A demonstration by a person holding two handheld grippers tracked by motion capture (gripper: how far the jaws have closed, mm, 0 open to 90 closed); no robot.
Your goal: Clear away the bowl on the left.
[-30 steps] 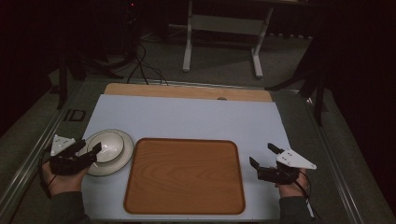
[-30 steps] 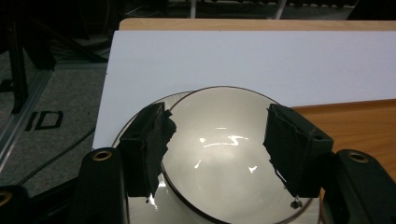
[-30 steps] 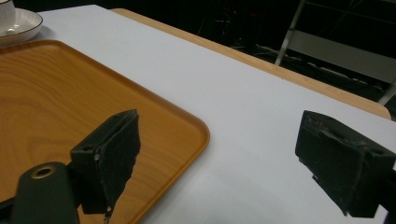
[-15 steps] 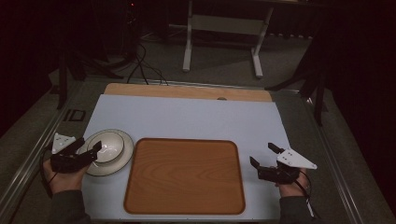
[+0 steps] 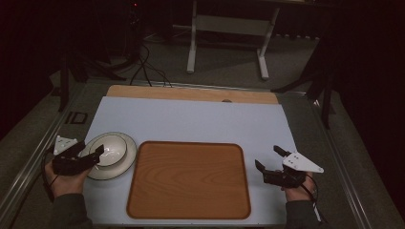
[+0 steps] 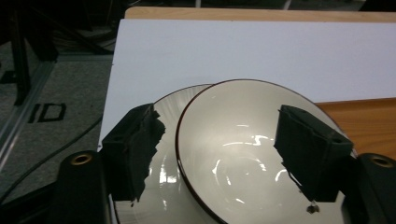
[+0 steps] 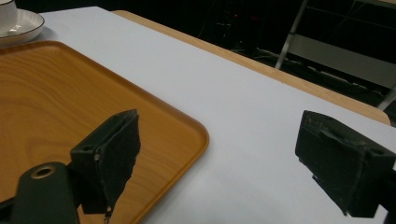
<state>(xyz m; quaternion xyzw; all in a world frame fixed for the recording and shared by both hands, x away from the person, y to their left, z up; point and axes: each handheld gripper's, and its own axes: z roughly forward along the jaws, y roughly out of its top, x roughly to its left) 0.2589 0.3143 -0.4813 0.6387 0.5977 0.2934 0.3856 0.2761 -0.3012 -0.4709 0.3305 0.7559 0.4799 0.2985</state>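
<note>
Fingers (image 6: 135, 154) of the left gripper (image 5: 90, 156) had just spread apart astride the glossy bowl (image 6: 243, 149), probably hard, slippery and breakable, best pinched at its near rim.

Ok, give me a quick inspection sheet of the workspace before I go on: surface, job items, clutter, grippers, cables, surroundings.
Surface: pale sheet over a wooden table.
Job's things: white bowl sitting on a white plate, left of the wooden tray; the tray carries nothing.
Clutter: nothing seen.
Grippers: left gripper at the bowl, jaws just been opening, one either side of the bowl's near rim, pads not pressing. Right gripper open over the sheet right of the tray, nothing between its jaws.
Cables: black cables on the floor beyond the table.
Surroundings: dark room, white stand legs behind.
</note>
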